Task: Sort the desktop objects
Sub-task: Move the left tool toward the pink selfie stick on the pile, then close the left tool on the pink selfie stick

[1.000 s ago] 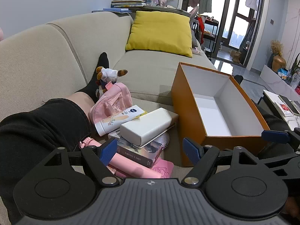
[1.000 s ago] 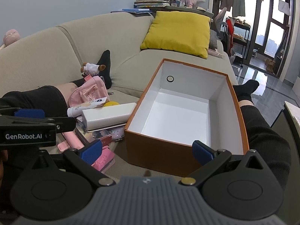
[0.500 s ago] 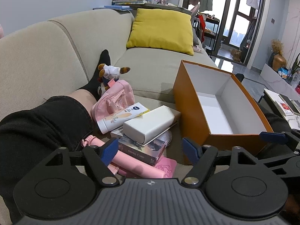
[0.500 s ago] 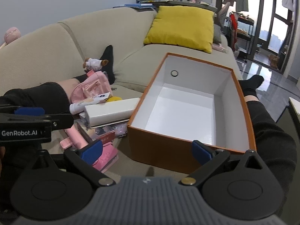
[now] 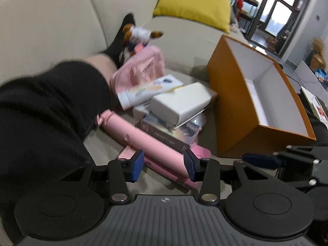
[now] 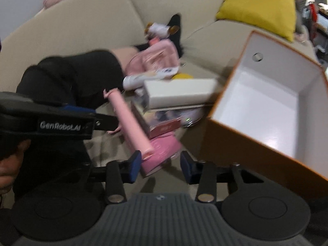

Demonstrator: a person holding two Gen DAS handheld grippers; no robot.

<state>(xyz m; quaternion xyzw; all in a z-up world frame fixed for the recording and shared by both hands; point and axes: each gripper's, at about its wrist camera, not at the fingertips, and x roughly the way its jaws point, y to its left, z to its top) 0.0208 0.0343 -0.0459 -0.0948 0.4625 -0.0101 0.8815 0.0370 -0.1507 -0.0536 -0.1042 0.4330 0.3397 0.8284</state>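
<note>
Since a second ago both my tongs have dropped and swung left toward the pile; the orange box (image 5: 231,102) has slid from the centre to the right side of both frames, and both gaps have narrowed from wide to moderate.

My left tongs (image 5: 163,165) now straddle the pink tube (image 5: 143,139) at lower centre, blue pads either side of it, parted; whether they touch it I cannot tell. My right tongs (image 6: 161,167) stand parted at the tube's near end (image 6: 131,123) and the pink case (image 6: 162,149) beneath it, gripping nothing that I can see.

Readable writing: "PHOTO CARD", upside down, on the spine of the dark box (image 5: 164,137) at centre; "GenRobot.AI" on the side of the left tool at the left edge of the right view.

The tube is long, matte pale pink, with a knotted pink strap at its far end, lying diagonally on the sofa seat (image 5: 184,47) against my black-clad leg. Above it are stacked a white rectangular box (image 5: 180,102) and a white lotion tube (image 5: 147,92), label blurred, and a pink pouch (image 5: 141,69).
</note>
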